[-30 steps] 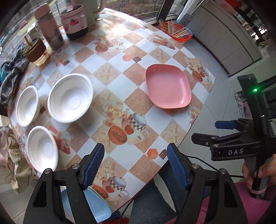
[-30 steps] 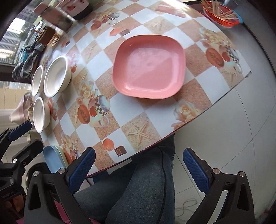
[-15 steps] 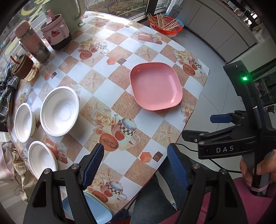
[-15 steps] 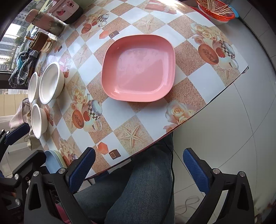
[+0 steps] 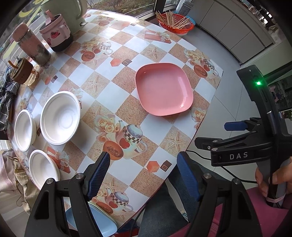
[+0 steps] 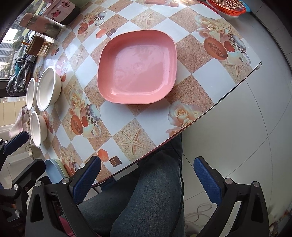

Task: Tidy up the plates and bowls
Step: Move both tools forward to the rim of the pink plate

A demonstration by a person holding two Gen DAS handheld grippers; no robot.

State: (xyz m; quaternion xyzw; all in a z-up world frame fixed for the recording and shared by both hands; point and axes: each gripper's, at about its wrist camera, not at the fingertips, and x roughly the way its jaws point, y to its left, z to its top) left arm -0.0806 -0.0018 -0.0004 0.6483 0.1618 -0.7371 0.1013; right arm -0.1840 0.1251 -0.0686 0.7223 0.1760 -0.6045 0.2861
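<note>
Blue plate [image 5: 102, 221], at the near table edge: largely covered by the left gripper [image 5: 144, 173] body in the left wrist view; in the right wrist view only a sliver shows beside a pale green rim, and whether that rim is a second plate cannot be told. Green kettle [image 5: 60, 11], far left: top cut off by the frame. Orange basket [image 6: 226, 5] of sticks, far right: cropped by the upper edge in the right wrist view. Smallest far-left white bowl [image 6: 30, 93]: partly hidden behind the large white bowl [image 6: 46, 88]. Plaid cloth [image 5: 5, 102]: cut by the left edge.
</note>
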